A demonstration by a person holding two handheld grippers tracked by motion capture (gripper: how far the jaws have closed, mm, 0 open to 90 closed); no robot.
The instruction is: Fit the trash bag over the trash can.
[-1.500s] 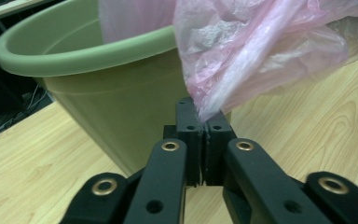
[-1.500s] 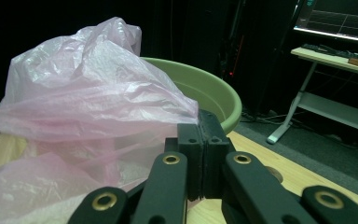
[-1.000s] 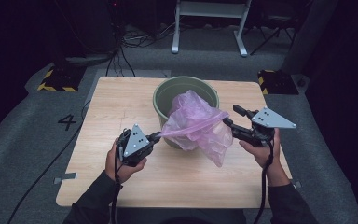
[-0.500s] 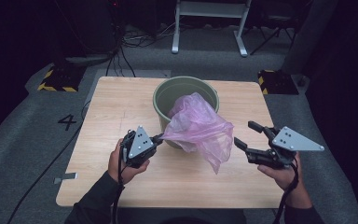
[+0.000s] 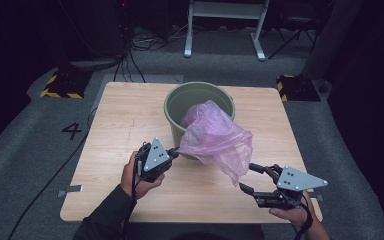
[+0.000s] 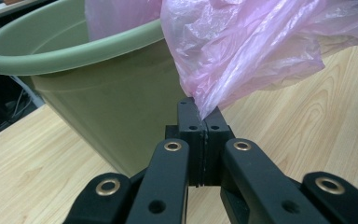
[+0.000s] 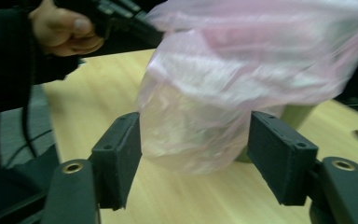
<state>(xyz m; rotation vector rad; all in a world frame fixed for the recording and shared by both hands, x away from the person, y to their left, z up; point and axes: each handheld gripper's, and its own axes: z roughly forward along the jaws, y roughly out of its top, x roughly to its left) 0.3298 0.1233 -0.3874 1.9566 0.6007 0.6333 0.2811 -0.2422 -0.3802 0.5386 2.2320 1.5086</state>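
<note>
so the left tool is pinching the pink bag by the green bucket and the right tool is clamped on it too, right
Not quite: the right tool is open, off the pink bag, as the right gripper view shows. The left tool does pinch it beside the green bucket.

**What stays hidden, cropped or blurred**

In the left gripper view the pink plastic bag (image 6: 261, 51) runs off the top and right edges, and its pinched corner vanishes between the shut pads of the left gripper (image 6: 206, 122). The green bucket (image 6: 98, 88) is cut by the top edge, and its base sits behind the jaws. In the right gripper view the bag (image 7: 242, 84) is smeared by motion blur. It covers nearly all of the bucket (image 7: 298, 114).
</note>
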